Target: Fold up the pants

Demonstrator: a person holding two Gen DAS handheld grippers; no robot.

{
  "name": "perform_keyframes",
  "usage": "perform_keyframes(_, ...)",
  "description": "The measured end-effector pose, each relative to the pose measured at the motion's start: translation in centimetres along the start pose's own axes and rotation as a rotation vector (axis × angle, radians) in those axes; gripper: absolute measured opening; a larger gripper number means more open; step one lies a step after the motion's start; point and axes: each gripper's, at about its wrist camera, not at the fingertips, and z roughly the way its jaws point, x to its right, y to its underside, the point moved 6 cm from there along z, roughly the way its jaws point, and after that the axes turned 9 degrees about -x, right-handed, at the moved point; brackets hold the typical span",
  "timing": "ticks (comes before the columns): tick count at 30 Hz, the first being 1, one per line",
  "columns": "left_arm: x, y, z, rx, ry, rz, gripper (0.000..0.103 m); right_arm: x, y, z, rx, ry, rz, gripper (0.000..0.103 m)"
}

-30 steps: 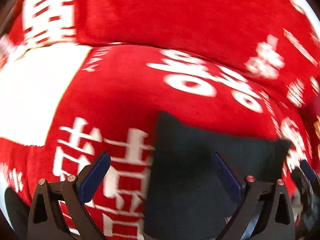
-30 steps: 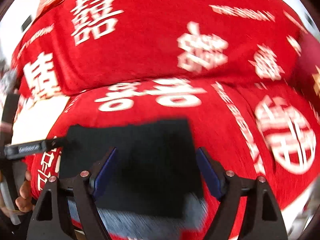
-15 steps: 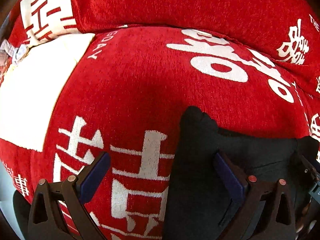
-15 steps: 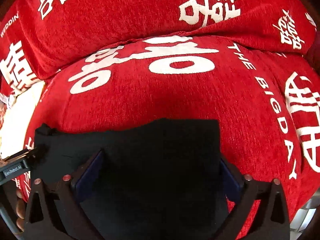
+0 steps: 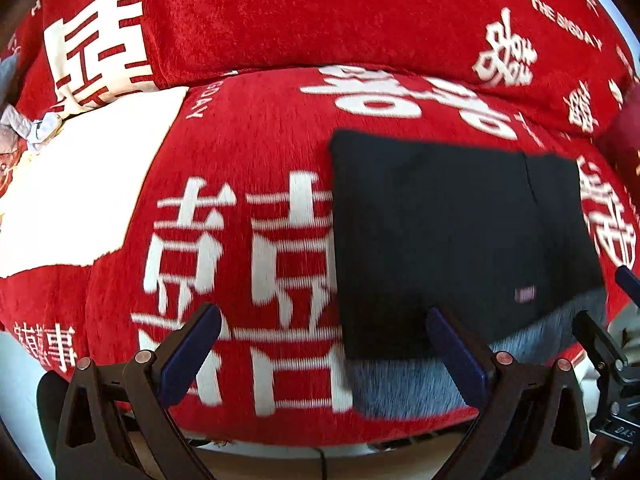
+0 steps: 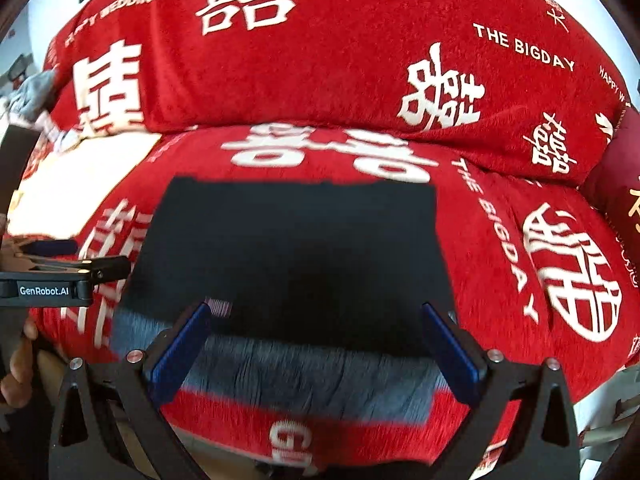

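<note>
The black pants (image 5: 452,232) lie folded into a flat rectangle on the red sofa seat (image 5: 248,152). A grey strip (image 5: 400,380) of the same garment shows along the near edge. My left gripper (image 5: 320,320) is open above the pants' near left corner; its right finger is over the cloth and its left finger over bare seat. In the right wrist view the pants (image 6: 296,248) fill the middle. My right gripper (image 6: 316,312) hangs wide open over the grey strip (image 6: 320,368), gripping nothing. The left gripper (image 6: 96,258) shows at that view's left edge, in a hand (image 6: 16,360).
The sofa's back cushion (image 6: 340,60), red with white characters, rises behind the seat. A white patch (image 5: 80,184) covers the seat's left part, with crumpled clutter (image 5: 24,128) beyond it. A dark red cushion (image 6: 616,184) sits at the right. The seat's front edge drops off just below the grippers.
Both grippers have drawn back toward the seat's front edge, so the whole folded rectangle and its grey strip now show. The right jaws have spread wider.
</note>
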Motion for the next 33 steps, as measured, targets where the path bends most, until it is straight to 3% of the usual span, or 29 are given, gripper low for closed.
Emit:
perform_keyframes(7,0.3,1.3,2.2,-0.019,-0.054,0.009,0.103,2.2,3.0,5.0,-0.144,-0.051,0.134,0.103)
perform_keyframes(12,0.3,1.6,1.9,0.018,-0.093,0.017,0.103,2.0,3.1,3.6,-0.102,-0.016,0.123,0.103)
perform_keyframes(16,0.1,1.7,1.8,0.016,-0.102,0.004,0.103,1.4,1.4,-0.3,0.033,-0.006,0.101,0.103)
perform_keyframes(18,0.0,1.8,1.8,0.014,-0.105,-0.004,0.103,1.0,0.6,-0.6,0.056,-0.01,0.078,0.103)
perform_keyframes(21,0.1,1.8,1.7,0.018,-0.118,0.002,0.103,0.8,0.2,1.8,-0.002,-0.008,0.074,0.103)
perform_keyframes(23,0.2,1.8,1.7,0.02,-0.122,0.009,0.103,1.1,1.0,4.4,-0.099,-0.016,0.101,0.103)
perform_keyframes(27,0.4,1.9,1.8,0.027,-0.127,0.011,0.103,0.7,0.5,2.9,-0.056,-0.016,0.085,0.103)
perform_keyframes(30,0.4,1.9,1.9,0.029,-0.123,0.004,0.103,1.3,-1.9,1.3,0.011,-0.003,0.096,0.103)
perform_keyframes(33,0.3,1.8,1.9,0.034,-0.121,0.008,0.103,1.5,-4.9,1.8,0.015,0.004,0.094,0.103)
